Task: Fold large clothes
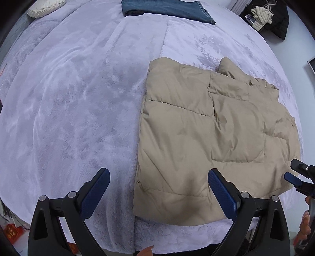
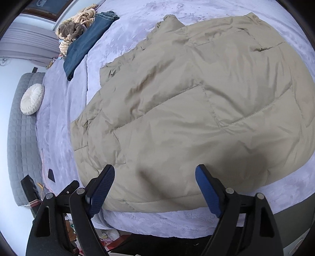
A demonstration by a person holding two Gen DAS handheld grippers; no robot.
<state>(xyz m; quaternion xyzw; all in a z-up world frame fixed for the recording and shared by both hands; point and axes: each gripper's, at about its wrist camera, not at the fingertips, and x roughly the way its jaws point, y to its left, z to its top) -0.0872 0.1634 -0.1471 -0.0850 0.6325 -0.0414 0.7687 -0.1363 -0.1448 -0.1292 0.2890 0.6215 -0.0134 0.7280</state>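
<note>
A beige quilted puffer jacket (image 1: pixel 206 126) lies folded flat on the lavender fleece bedspread (image 1: pixel 74 110), near the bed's front edge. My left gripper (image 1: pixel 158 175) hangs open above the jacket's front left corner, one blue pad over the bedspread, the other over the jacket, nothing between them. In the right wrist view the same jacket (image 2: pixel 196 102) fills the middle, and my right gripper (image 2: pixel 155 171) stands open just above its near hem, gripping nothing. The right gripper's fingers (image 1: pixel 293 179) show at the left wrist view's right edge.
Folded blue jeans (image 1: pixel 167 9) lie at the far side of the bed, with a round white cushion (image 1: pixel 46 7) by the grey headboard (image 2: pixel 19 137). A heap of clothes (image 2: pixel 78 29) sits beyond the jeans. Dark garments (image 1: pixel 269 17) lie off the bed. Clutter on the floor below the front edge.
</note>
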